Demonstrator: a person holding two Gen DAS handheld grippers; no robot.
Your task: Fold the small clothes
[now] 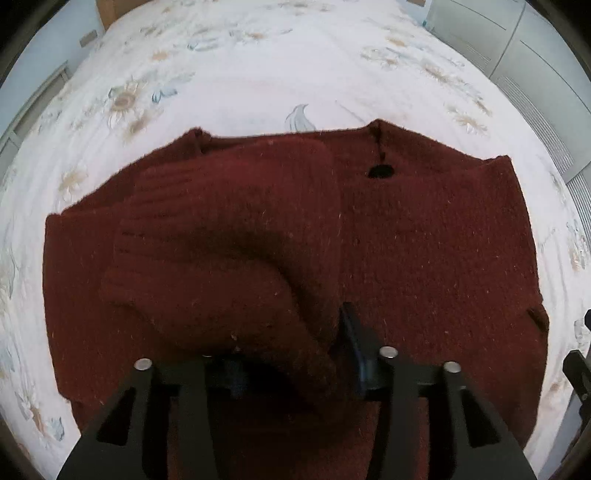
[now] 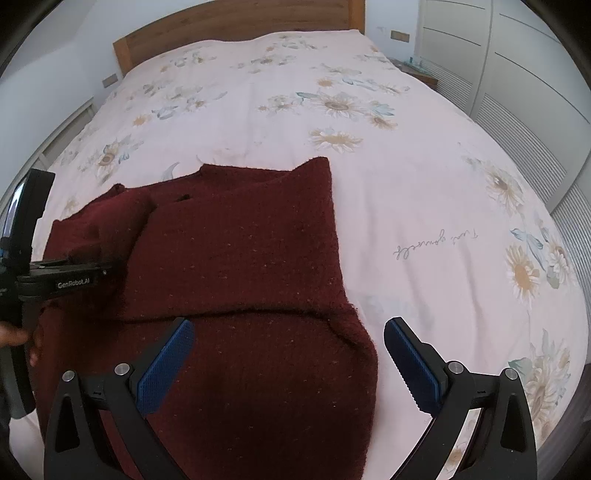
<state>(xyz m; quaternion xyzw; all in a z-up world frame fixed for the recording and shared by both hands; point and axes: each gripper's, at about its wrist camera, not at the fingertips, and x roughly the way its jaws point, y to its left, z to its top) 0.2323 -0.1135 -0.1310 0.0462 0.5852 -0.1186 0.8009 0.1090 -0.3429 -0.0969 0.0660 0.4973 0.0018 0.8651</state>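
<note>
A dark red knitted sweater [image 1: 424, 240] lies spread on the bed, also in the right wrist view [image 2: 240, 266]. My left gripper [image 1: 295, 347] is shut on a bunched sleeve [image 1: 221, 236] of the sweater, held above the sweater's body; cloth hides its left finger. It also shows at the left edge of the right wrist view [image 2: 74, 273]. My right gripper [image 2: 288, 354] is open and empty, its blue pads [image 2: 166, 365] hovering over the sweater's near right edge, where one side is folded over.
The bed has a white floral sheet [image 2: 406, 184] and a wooden headboard [image 2: 229, 26]. White louvred wardrobe doors [image 2: 517, 110] stand to the right. A wall and low furniture run along the left side [image 1: 37, 99].
</note>
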